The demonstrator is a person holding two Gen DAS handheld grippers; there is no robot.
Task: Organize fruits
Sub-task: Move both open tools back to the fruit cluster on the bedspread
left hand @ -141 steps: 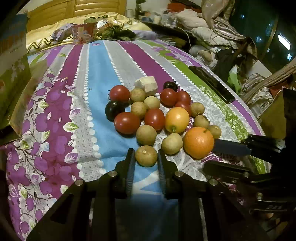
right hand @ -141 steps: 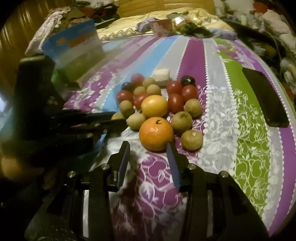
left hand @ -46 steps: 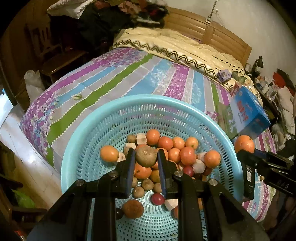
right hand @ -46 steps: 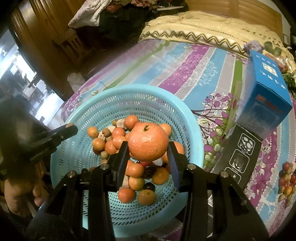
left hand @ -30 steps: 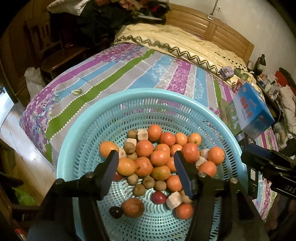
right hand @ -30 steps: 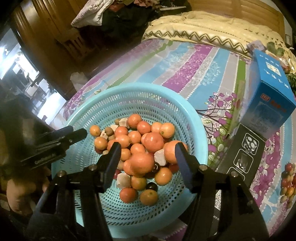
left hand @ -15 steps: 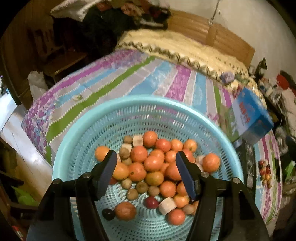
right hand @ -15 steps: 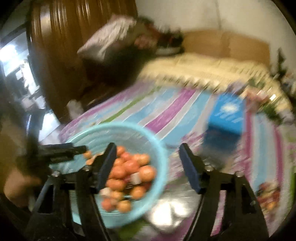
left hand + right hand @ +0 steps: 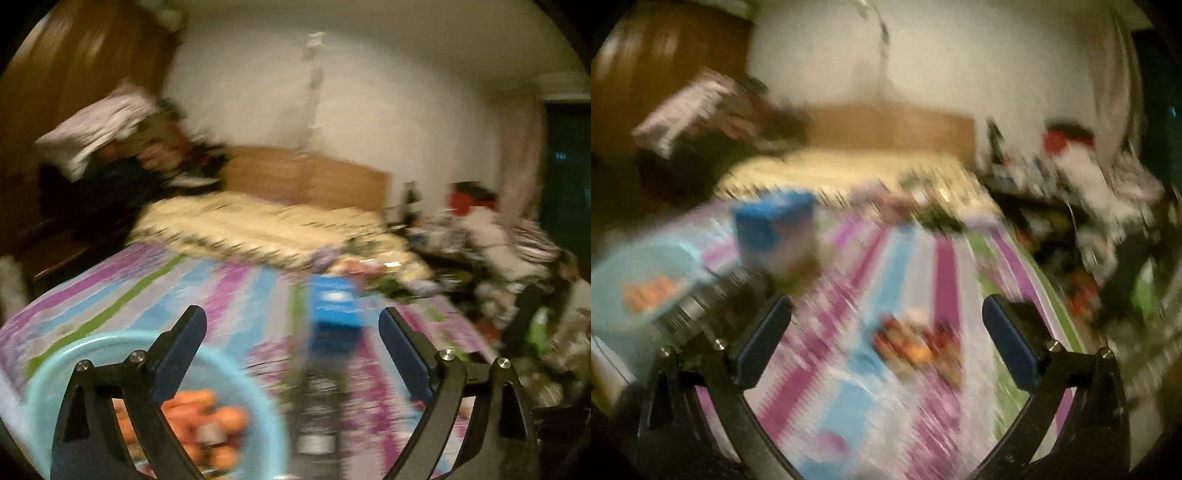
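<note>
Right now both views are heavily motion-blurred, so read this loosely.

Your left hand-held gripper (image 9: 291, 328) has its jaws spread wide with nothing between them; they have just been opening. Same for your right hand-held gripper (image 9: 886, 317): jaws at full spread, just been opening, nothing gripped.

The round turquoise basket (image 9: 48, 373), perforated plastic, sits on the bed at lower left of the left view, partly behind the left finger. The fruits in it (image 9: 192, 406) show as an orange smear; individual shapes and any long axis can't be told. In the right view the basket (image 9: 613, 266) is at far left, orange pile (image 9: 650, 288) inside.

A second loose cluster of fruits (image 9: 916, 343) lies on the striped bedspread (image 9: 905, 258) between the right gripper's fingers, well ahead of them: red, dark and orange blobs, orientation unreadable.

A blue box (image 9: 334, 306) stands upright on the bedspread beyond the basket. Behind it, a cream quilt (image 9: 240, 229) and a wooden headboard (image 9: 306, 181).

Versus a second ago: both grippers were over the basket looking down into it; now both views look out across the bed, with the basket off to the lower left. The orange and the small brown fruit you were carrying earlier are out of the jaws.
</note>
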